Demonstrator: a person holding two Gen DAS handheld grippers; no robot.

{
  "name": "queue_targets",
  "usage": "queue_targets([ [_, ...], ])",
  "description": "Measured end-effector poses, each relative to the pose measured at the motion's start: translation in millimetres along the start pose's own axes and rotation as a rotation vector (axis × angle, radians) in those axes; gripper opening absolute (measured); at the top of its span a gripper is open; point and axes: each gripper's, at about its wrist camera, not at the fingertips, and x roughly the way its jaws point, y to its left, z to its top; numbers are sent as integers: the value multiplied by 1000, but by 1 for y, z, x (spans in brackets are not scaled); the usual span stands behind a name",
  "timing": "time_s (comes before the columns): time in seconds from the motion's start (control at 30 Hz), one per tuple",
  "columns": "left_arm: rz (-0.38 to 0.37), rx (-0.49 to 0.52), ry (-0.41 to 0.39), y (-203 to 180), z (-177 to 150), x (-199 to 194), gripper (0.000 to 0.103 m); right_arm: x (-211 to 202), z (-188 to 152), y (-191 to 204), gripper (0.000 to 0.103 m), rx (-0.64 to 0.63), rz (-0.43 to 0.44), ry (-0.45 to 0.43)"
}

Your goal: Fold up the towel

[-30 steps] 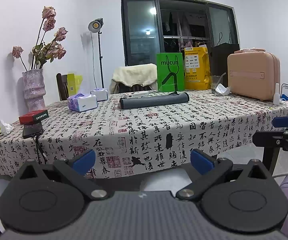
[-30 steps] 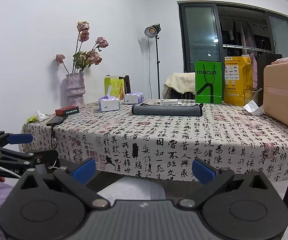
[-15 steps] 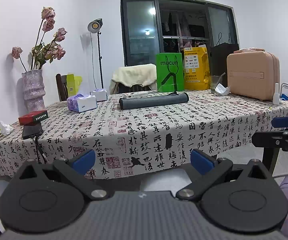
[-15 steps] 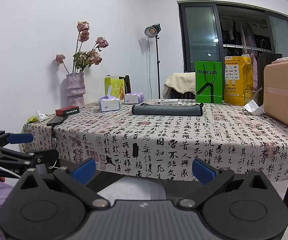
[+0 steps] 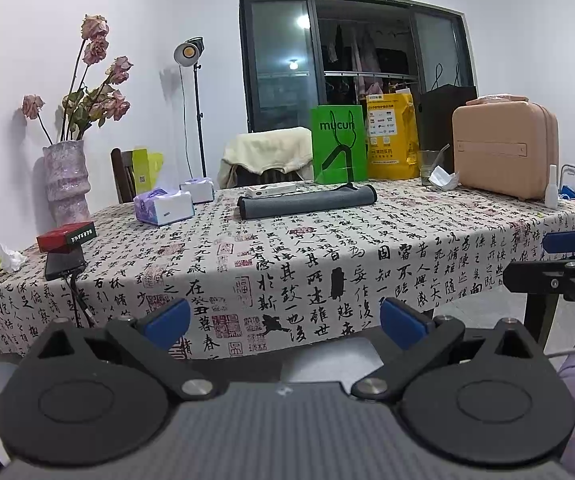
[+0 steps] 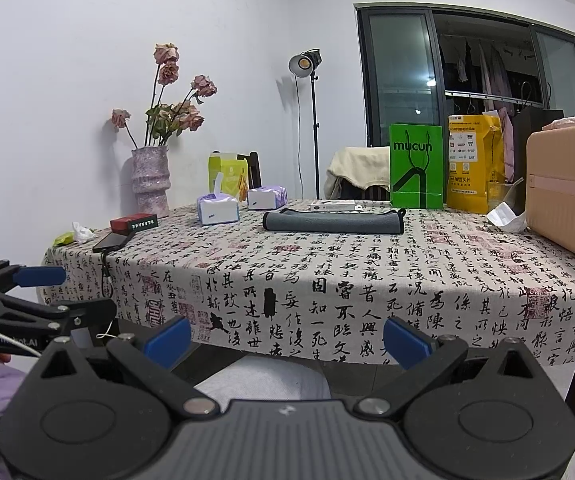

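**Two claws held low, towel lying well back on the table**

Both claws are held spread and empty below the near table edge: the left claw and the right claw, side by side, each seen at the edge of the other's view. Beyond them the printed tablecloth lies bare up to the grey towel, which is seen as a long, narrow, flattened strip toward the far side — already folded, or bunched and waiting; that cannot be settled from here. A long reach would be needed, so a tissue box or the white box just behind the towel could be knocked — or the tablecloth pinched along with the towel.
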Motion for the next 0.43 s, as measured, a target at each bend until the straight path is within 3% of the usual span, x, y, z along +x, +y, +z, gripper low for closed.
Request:
queue_targets([
  [0.43, 21, -8, -23, 1, 2, -2, 103, 0, -1, -1, 103, 2, -2, -2],
])
